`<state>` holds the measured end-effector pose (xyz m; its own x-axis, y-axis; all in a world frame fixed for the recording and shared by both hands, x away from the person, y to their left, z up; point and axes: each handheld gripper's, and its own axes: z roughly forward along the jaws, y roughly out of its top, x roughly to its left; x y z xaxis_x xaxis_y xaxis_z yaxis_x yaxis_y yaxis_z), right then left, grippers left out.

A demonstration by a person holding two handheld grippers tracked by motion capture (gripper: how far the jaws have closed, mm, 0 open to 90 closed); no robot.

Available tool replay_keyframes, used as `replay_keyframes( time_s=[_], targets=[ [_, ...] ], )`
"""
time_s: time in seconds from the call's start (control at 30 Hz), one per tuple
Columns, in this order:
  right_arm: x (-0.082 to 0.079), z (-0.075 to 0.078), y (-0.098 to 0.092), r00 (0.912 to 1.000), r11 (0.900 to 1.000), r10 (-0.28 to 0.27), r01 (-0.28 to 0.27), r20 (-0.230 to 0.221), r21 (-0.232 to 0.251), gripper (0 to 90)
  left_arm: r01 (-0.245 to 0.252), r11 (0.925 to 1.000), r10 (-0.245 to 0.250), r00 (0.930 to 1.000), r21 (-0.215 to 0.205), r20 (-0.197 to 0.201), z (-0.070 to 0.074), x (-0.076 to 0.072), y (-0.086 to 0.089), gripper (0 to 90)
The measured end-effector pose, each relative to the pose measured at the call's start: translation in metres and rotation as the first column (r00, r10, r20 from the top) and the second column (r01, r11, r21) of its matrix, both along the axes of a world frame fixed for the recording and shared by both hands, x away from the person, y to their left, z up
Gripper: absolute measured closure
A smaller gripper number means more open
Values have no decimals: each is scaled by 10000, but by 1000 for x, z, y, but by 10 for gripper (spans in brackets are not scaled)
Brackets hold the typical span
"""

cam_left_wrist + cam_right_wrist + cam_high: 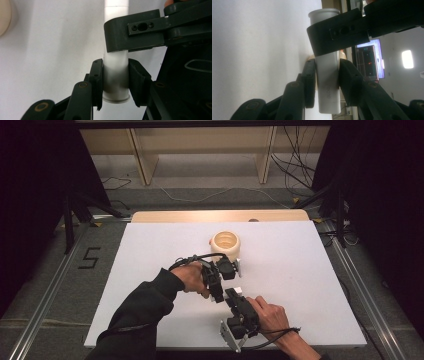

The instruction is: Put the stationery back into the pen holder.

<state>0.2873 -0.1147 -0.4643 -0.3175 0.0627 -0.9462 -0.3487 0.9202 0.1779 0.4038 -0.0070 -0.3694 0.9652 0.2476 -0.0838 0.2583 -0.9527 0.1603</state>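
A white tube (115,77) is clamped between the jaws of my left gripper (115,63), its flanged end toward the camera. My right gripper (326,63) is shut on the same tube (327,85), farther along its length. In each gripper view the other gripper's black jaw crosses the tube higher up. In the high view the two grippers meet at the middle of the white table (300,285): the left gripper (219,292) comes from the left and the right gripper (233,295) from the lower right, with a bit of the white tube (239,291) between them.
A cream round bowl (226,243) stands on the table just beyond the grippers, and its edge shows as the cream bowl (3,15) in the left gripper view. A wooden board (220,215) runs along the table's far edge. Cables lie on the floor beyond.
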Motion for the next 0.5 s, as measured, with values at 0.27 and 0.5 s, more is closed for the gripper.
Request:
replay_keyframes(
  time_s=[0.27, 0.5],
  targets=[
    [-1, -1, 1, 9998, 9993, 120, -115, 160, -344, 702, 71, 10000, -71, 10000, -58, -9, 1, 0, 1, 664],
    [-1, -1, -1, 9994, 9992, 214, -204, 278, -350, 708, 275, 9994, -266, 9990, -228, 367, 9, -2, 2, 482]
  ],
)
